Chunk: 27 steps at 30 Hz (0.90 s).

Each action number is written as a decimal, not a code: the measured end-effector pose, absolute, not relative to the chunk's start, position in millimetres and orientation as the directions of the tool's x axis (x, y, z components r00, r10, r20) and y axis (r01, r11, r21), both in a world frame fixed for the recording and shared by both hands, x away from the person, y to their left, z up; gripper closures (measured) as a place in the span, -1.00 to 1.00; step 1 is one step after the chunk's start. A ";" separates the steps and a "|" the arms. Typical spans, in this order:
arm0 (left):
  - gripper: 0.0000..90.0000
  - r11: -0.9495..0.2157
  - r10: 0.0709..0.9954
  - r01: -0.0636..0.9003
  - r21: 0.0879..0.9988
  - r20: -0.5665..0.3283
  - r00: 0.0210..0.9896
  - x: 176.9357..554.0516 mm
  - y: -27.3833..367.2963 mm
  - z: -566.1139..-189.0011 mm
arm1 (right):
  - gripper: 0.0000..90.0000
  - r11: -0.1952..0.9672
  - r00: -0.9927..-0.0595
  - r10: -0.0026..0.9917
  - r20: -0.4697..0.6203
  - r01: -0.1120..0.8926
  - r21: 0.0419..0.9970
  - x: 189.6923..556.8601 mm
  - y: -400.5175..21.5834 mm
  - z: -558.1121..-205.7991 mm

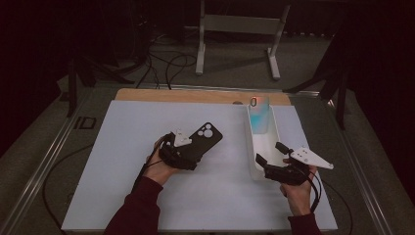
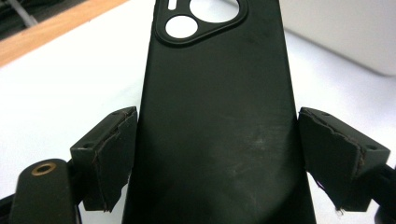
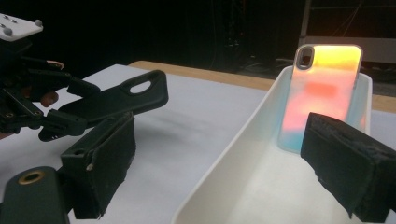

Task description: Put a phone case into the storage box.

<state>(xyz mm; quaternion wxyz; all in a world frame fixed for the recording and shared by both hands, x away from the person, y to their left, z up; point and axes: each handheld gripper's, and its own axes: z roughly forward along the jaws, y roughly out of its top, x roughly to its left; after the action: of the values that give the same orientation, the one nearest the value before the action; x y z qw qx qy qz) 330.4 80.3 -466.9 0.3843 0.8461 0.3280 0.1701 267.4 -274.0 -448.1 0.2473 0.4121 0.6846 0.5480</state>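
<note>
A black phone case (image 1: 206, 135) with a round-holed camera cutout is held a little above the white mat, back side up. My left gripper (image 1: 192, 151) is shut on it, and its pads (image 2: 109, 154) press the case's (image 2: 217, 116) two long edges. An iridescent orange-to-blue phone case (image 1: 258, 115) leans upright against the far end of a white tray (image 1: 270, 139). At the tray's near end my right gripper (image 1: 270, 152) is open with nothing between its pads (image 3: 100, 163). From there the iridescent case (image 3: 322, 93) stands ahead, and the black case (image 3: 116, 100) hangs to the left.
A white mat (image 1: 147, 196) covers the table, with a wooden strip (image 1: 195, 96) along its far edge. The long narrow tray (image 3: 224, 158) runs front to back on the mat's right side. Cables and a metal stand (image 1: 240, 29) lie on the floor beyond.
</note>
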 end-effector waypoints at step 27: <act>-0.66 -0.497 0.619 0.334 0.801 0.057 0.784 319.0 51.8 -444.3 | -0.75 0.053 -0.545 0.825 0.151 0.340 0.939 272.2 -267.5 -445.0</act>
<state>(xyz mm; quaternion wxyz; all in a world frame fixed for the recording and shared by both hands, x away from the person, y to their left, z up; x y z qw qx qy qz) 319.0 51.8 -444.3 0.4153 0.8482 0.2809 0.1712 272.2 -267.5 -445.0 0.2229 0.4215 0.6907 0.5438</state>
